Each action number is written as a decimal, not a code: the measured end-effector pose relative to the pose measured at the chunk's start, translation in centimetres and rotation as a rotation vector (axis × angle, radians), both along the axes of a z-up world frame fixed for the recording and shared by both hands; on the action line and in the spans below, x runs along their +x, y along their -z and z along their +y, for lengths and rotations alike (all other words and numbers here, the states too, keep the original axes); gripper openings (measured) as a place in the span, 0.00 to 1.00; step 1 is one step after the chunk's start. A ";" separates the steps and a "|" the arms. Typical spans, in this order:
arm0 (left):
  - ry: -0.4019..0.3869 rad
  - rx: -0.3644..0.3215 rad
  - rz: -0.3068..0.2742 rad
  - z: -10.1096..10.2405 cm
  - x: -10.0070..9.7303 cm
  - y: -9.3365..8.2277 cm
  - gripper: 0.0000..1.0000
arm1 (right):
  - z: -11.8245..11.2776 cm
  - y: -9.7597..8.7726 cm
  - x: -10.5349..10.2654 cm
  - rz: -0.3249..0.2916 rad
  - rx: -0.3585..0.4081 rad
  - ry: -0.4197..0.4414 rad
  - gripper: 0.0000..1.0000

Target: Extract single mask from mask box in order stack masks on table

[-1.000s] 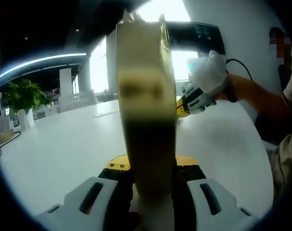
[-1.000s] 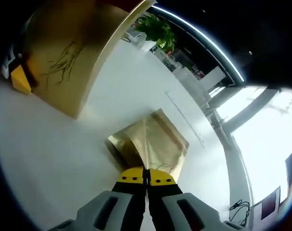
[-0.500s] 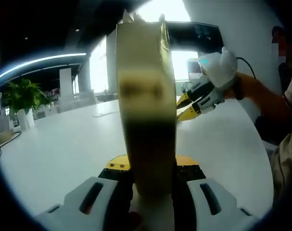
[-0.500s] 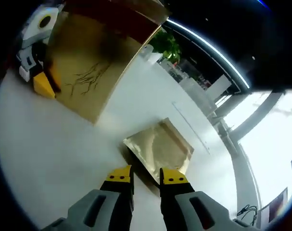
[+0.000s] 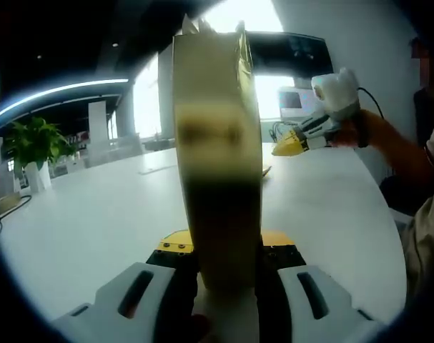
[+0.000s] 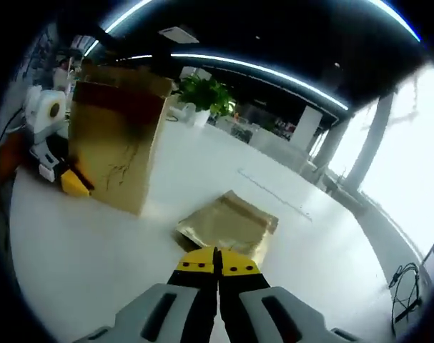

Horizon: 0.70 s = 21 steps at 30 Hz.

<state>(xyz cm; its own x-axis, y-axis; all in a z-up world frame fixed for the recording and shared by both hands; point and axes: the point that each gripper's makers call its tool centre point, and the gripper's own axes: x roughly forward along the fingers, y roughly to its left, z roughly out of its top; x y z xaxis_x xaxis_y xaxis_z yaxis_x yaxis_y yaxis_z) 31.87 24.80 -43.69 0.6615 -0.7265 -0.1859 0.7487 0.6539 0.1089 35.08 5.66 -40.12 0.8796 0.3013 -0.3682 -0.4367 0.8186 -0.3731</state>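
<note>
Left gripper (image 5: 224, 250) jaws clamp the upright gold mask box (image 5: 218, 143); right gripper (image 6: 217, 261) jaws closed, empty.
Flat gold foil mask packet (image 6: 227, 225) lies on the white table (image 6: 95, 250) beside the box.

left gripper (image 5: 220, 246) clamped, right gripper (image 6: 217, 260) jaws together

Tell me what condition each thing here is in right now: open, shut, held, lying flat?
Mask box: upright on the table, gripped low by the left hand-held gripper.
Gold mask packet: lying flat on the white table, free.
Right hand-held gripper: shut, holding nothing, raised off the table.
Potted plant: upright.
</note>
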 end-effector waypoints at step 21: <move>0.000 -0.009 0.000 0.1 0.0 -0.1 0.21 | 2.6 2.0 -3.1 -0.054 0.321 -0.060 0.00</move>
<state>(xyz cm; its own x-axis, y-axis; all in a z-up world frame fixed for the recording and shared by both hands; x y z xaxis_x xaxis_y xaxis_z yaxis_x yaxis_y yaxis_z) 31.92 24.93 -43.62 0.6613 -0.7284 -0.1794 0.7489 0.6547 0.1026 32.02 8.27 -42.14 0.8724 0.4463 -0.1995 -0.4742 0.8717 -0.1237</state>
